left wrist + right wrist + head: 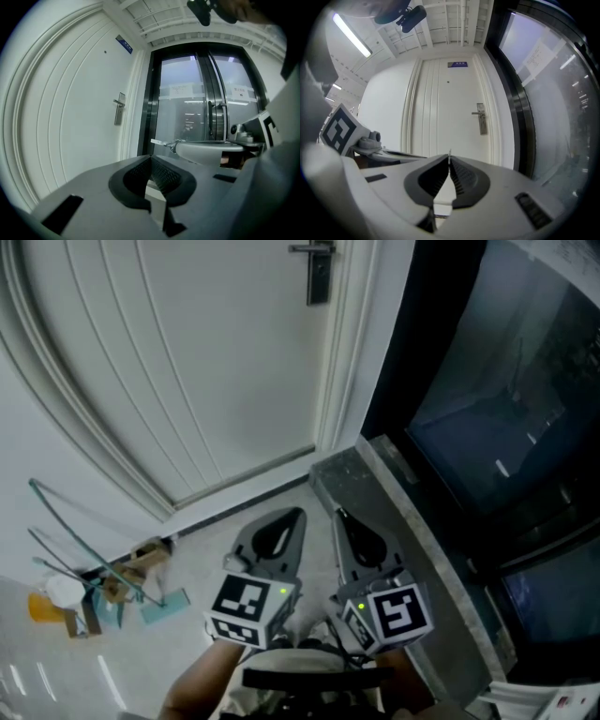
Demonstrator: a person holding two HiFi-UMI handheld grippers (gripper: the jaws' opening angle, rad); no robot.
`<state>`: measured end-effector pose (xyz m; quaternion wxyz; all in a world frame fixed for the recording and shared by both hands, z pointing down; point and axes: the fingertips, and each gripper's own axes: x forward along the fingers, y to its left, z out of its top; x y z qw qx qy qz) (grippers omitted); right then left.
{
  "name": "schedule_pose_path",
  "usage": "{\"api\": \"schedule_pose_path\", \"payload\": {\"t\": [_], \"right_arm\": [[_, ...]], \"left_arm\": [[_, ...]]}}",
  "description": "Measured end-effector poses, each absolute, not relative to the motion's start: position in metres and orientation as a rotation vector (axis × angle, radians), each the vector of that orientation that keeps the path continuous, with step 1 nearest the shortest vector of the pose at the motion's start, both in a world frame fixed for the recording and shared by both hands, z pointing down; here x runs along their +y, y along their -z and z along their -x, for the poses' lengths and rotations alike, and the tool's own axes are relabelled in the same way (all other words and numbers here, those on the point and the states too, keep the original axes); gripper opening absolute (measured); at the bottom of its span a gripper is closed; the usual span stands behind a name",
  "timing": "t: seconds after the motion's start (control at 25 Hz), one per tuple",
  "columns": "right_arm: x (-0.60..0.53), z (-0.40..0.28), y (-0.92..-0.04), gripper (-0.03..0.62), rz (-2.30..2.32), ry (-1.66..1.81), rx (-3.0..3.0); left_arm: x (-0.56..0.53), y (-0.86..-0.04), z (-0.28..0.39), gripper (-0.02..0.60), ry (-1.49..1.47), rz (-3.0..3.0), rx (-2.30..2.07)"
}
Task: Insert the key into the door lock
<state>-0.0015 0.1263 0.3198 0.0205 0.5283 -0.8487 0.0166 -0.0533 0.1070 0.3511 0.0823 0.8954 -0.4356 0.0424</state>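
Note:
The white door (187, 362) carries a metal handle and lock plate (319, 273), far ahead of both grippers; the lock plate (480, 118) stands up and to the right of the right jaws. My right gripper (449, 159) is shut on a thin silver key (161, 142), whose blade sticks forward past the tips, with a key ring (175, 146) just behind it. In the right gripper view only the key's thin edge (449, 154) shows. My left gripper (150, 158) is shut with nothing between its pads. Both grippers (298, 515) (339, 515) are side by side, low in the head view.
Dark glass doors (487, 381) stand to the right of the white door, with a grey stone threshold (412, 521) below them. Cleaning clutter (94, 592) lies on the floor at the left. A blue sign (457, 64) hangs above the door.

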Motion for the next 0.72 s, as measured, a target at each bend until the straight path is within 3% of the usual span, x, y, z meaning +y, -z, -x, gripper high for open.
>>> {"api": "schedule_pose_path", "payload": {"t": [0.72], "right_arm": [[0.116, -0.044, -0.32, 0.017, -1.639, -0.06, -2.64]], "left_arm": [[0.094, -0.352, 0.006, 0.009, -0.155, -2.686, -1.286]]}}
